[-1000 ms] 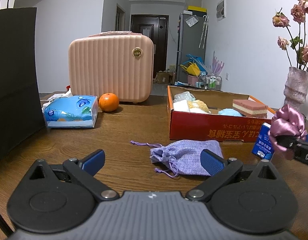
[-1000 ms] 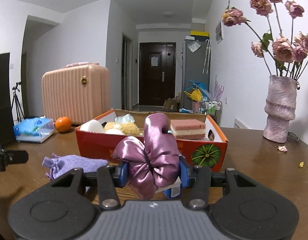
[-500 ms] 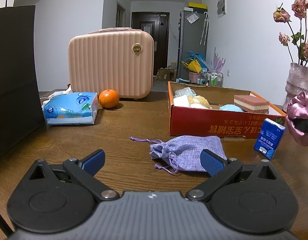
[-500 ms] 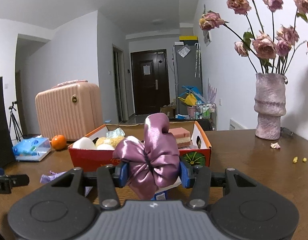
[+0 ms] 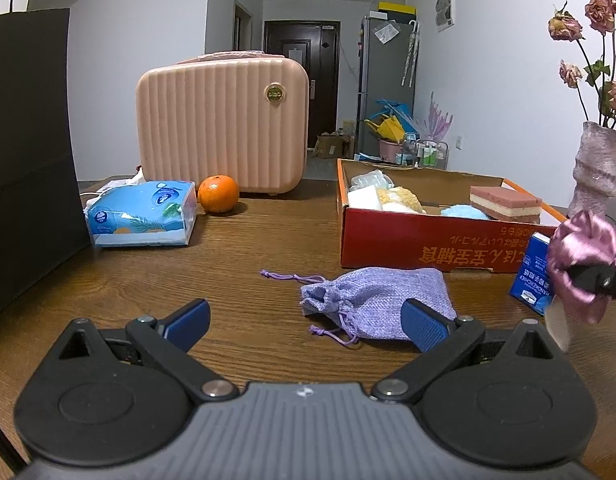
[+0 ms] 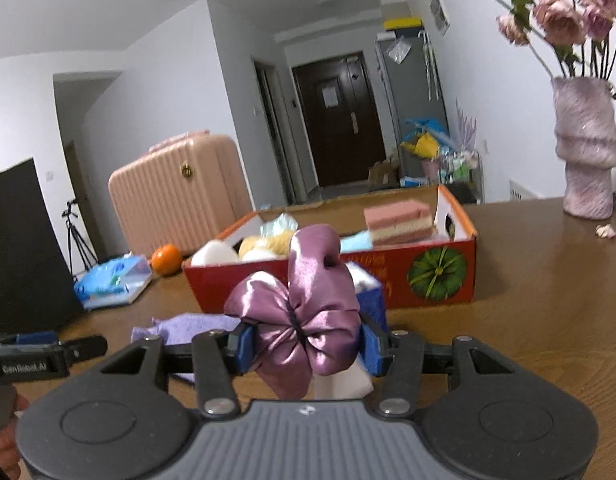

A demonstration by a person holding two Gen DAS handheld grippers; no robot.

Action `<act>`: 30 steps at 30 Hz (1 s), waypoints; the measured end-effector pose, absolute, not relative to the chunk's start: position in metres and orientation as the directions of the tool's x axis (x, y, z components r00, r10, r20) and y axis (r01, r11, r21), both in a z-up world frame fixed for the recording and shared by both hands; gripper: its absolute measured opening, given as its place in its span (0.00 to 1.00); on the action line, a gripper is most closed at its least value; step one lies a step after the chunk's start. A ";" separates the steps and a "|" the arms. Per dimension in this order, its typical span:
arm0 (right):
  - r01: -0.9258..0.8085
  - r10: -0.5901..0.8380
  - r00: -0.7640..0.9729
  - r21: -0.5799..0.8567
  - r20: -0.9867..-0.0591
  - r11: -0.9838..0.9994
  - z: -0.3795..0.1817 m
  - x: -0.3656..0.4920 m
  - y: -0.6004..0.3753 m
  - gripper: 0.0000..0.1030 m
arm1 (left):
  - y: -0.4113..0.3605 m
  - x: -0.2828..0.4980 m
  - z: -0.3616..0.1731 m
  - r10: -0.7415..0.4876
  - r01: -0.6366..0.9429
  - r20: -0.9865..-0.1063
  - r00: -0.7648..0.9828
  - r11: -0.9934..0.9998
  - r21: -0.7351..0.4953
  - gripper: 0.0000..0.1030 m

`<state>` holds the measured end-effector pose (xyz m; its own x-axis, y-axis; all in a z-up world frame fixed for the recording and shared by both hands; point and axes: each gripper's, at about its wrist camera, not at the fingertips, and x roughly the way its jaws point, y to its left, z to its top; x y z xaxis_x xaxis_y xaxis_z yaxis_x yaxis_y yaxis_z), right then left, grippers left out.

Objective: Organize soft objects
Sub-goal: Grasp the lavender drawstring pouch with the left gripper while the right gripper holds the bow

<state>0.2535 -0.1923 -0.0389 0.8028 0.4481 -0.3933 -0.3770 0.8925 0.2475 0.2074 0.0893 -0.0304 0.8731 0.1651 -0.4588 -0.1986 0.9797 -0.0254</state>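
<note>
Scrunchie (image 6: 303,320), mauve satin: pinched between the pads of our right gripper (image 6: 305,346), carried above the table, just near of the red box (image 6: 428,280); the jaws have just eased slightly wider, satin between them. Left gripper (image 5: 308,320): fingers wide apart, empty, the lilac drawstring pouch (image 5: 382,300) lying beyond. Step, as we judge: transfer. Next: lift over the near wall and release among the sponges.

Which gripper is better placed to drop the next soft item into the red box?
Right. The right gripper already holds the purple satin scrunchie facing the red box; the left gripper is open and empty.
</note>
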 end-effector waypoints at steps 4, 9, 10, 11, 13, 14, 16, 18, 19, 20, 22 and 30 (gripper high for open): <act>-0.373 0.462 0.779 0.279 -0.423 0.885 -0.046 0.258 -0.191 0.51 | 0.090 0.206 -0.029 0.149 -0.185 -0.457 0.877 0.982 -0.035 1.00; -0.366 0.444 0.787 0.256 -0.429 0.895 -0.048 0.258 -0.188 0.51 | 0.091 0.203 -0.026 0.133 -0.173 -0.446 0.885 0.984 -0.050 1.00; -0.367 0.442 0.792 0.251 -0.421 0.896 -0.047 0.256 -0.188 0.51 | 0.091 0.203 -0.026 0.131 -0.172 -0.447 0.885 0.984 -0.052 1.00; -0.365 0.438 0.798 0.245 -0.415 0.898 -0.046 0.254 -0.188 0.51 | 0.091 0.204 -0.026 0.130 -0.171 -0.449 0.884 0.984 -0.053 1.00; -0.358 0.426 0.808 0.234 -0.406 0.904 -0.044 0.253 -0.189 0.51 | 0.090 0.208 -0.027 0.130 -0.171 -0.455 0.881 0.984 -0.050 1.00; -0.355 0.420 0.813 0.229 -0.403 0.907 -0.043 0.252 -0.189 0.51 | 0.089 0.211 -0.027 0.129 -0.169 -0.458 0.880 0.984 -0.047 1.00; -0.347 0.409 0.822 0.220 -0.396 0.912 -0.041 0.251 -0.190 0.51 | 0.087 0.218 -0.028 0.122 -0.161 -0.466 0.876 0.986 -0.045 1.00; -0.337 0.395 0.836 0.212 -0.380 0.917 -0.038 0.249 -0.192 0.51 | 0.083 0.226 -0.029 0.100 -0.140 -0.482 0.871 0.989 -0.048 1.00; -0.330 0.386 0.845 0.207 -0.370 0.921 -0.036 0.248 -0.194 0.51 | 0.081 0.229 -0.030 0.092 -0.130 -0.487 0.869 0.990 -0.046 1.00; -0.324 0.380 0.852 0.206 -0.361 0.923 -0.034 0.247 -0.195 0.51 | 0.078 0.232 -0.030 0.087 -0.122 -0.491 0.867 0.992 -0.040 1.00; -0.313 0.367 0.863 0.203 -0.347 0.928 -0.032 0.246 -0.198 0.51 | 0.071 0.239 -0.031 0.081 -0.109 -0.496 0.864 0.994 -0.028 1.00; -0.267 0.313 0.895 0.182 -0.318 0.947 -0.027 0.249 -0.211 0.51 | 0.050 0.273 -0.040 0.066 -0.083 -0.545 0.836 0.996 -0.007 1.00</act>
<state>0.2488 -0.2114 -0.0274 0.8949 0.3130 -0.3182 -0.2665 0.9466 0.1817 0.2734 0.0496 -0.0397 0.8356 0.0664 -0.5454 -0.0835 0.9965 -0.0066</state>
